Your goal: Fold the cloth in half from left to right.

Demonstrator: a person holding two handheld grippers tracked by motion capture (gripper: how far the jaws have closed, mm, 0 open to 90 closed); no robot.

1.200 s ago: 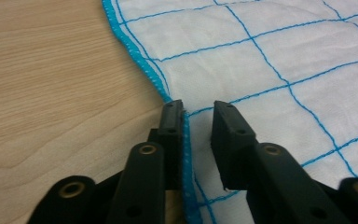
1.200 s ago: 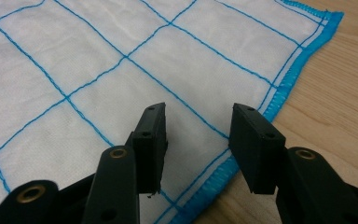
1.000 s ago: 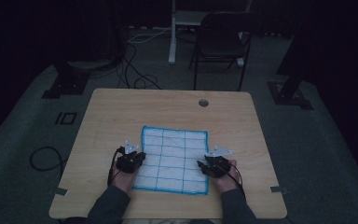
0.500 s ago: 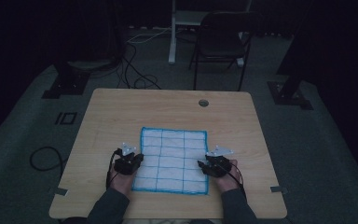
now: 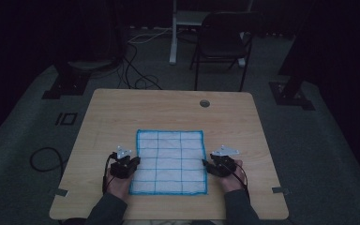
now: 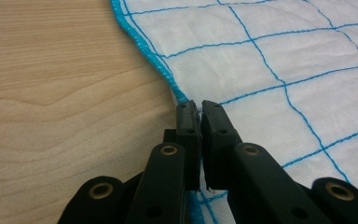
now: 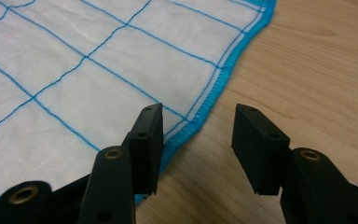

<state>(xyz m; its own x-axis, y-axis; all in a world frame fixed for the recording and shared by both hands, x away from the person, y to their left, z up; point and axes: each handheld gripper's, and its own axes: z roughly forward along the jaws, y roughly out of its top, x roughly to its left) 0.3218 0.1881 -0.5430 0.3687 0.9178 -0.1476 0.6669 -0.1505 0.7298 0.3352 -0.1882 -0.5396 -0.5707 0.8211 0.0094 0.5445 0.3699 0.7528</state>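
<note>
Left gripper view has the left gripper (image 6: 195,106) pinching the left hem of the white, blue-gridded cloth (image 6: 279,51) lying flat on the wooden table (image 6: 60,79), while the right gripper (image 7: 198,122) (jaws spread astride the right hem) likely must close before any lifting.

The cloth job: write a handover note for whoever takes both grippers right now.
Left gripper: jaws shut on the left blue hem of the cloth, pinching its edge.
Right gripper: jaws open, straddling the cloth's right hem, one jaw over the fabric and one over bare wood; nothing gripped yet.
Cloth: white with blue grid lines, lying spread flat on the near half of the table, a hand at each side edge.
Done: left edge gripped.
Left: probably close the right gripper on its hem, then lift or fold the cloth with both.
</note>
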